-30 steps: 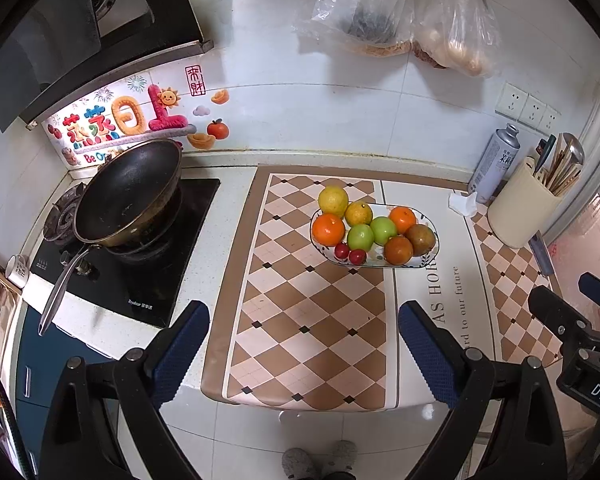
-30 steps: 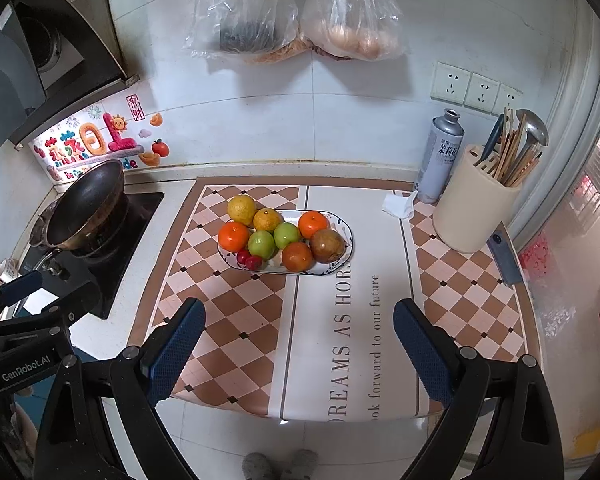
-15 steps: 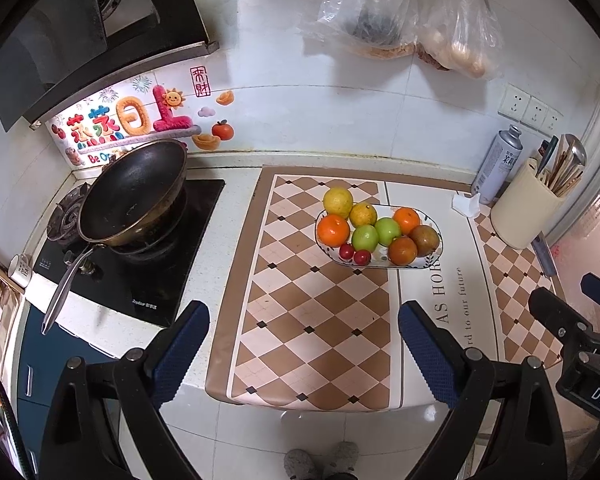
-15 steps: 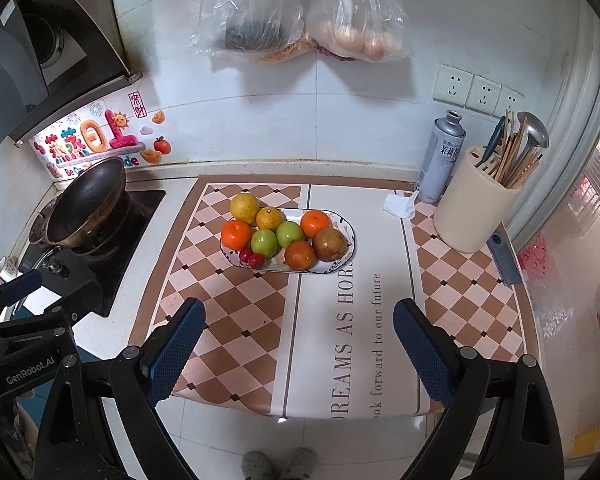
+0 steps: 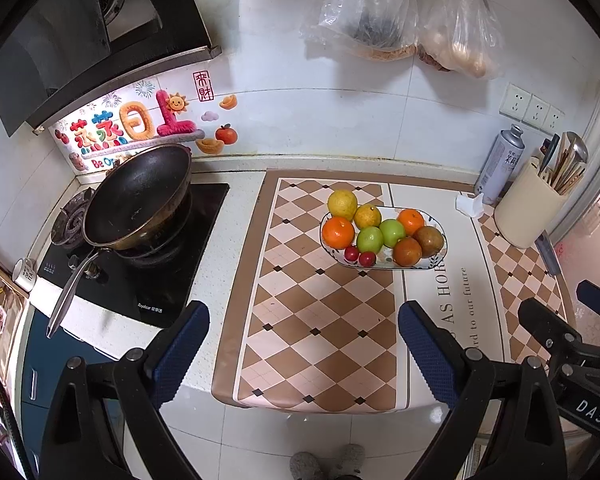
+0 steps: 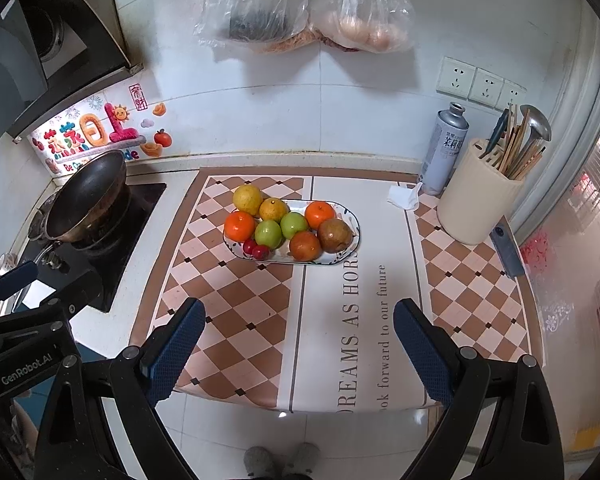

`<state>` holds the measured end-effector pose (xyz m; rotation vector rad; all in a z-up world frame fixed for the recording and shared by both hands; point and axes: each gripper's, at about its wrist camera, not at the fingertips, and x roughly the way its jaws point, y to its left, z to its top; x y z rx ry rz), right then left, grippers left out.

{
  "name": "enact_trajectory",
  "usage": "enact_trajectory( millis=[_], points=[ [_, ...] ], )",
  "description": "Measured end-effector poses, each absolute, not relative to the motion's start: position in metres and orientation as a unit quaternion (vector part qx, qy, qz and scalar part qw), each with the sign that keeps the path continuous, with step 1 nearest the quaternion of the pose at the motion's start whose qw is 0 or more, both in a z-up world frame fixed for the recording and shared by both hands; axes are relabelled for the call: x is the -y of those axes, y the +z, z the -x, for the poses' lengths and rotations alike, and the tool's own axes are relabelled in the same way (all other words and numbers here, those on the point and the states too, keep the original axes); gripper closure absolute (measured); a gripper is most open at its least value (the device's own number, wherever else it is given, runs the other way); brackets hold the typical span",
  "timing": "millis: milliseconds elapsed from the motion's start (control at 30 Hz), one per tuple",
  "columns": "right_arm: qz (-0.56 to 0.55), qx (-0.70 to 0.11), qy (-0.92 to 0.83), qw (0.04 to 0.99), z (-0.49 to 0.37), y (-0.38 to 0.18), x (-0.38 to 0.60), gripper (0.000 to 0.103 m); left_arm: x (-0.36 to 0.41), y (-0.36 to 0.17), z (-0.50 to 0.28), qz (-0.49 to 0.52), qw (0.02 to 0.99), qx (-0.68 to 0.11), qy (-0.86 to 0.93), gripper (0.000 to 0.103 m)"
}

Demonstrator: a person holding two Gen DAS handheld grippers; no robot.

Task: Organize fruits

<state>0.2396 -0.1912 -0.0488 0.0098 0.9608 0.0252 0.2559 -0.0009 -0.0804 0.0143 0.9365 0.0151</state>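
1. The left gripper (image 5: 302,344) hangs above the near edge of the counter, jaws spread wide, holding nothing.
2. The right gripper (image 6: 298,338) is beside it at the same near edge, jaws equally wide and empty.
3. The fruits sit far from both grippers in an oval patterned plate (image 6: 350,218) lying on the checkered mat (image 6: 236,300).
4. At the plate's far left is a yellow citrus (image 6: 247,199), with a smaller yellow-orange fruit (image 6: 274,210) just right of it.
5. An orange (image 6: 240,226) sits at the left end and another orange (image 6: 319,215) at the far right.
6. 2 green apples (image 6: 280,230) sit side by side in the middle, touching.
7. 2 small red fruits (image 6: 256,249) lie at the near left rim.
8. A reddish-brown fruit (image 6: 305,246) and a brown fruit (image 6: 334,235) fill the near right end.
9. Right of the mat, a cream utensil holder (image 6: 476,204) holds chopsticks, a ladle and other tools; a grey spray can (image 6: 446,148) stands just left of it.
10. On the left, an empty black wok (image 6: 86,200) rests on the stove (image 6: 136,220).
11. 2 plastic bags (image 6: 300,4) hang on the tiled wall, contents unclear.
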Motion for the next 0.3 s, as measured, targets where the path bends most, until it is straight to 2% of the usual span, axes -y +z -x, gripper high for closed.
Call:
enact_trajectory(
  millis=[300],
  points=[
    [-0.006,-0.461,0.01,0.887,-0.2414,-0.0473,0.1941,0.006,-0.0004,-0.0793,-0.255,-0.011,0.894,-0.447,0.006,0.006]
  ],
)
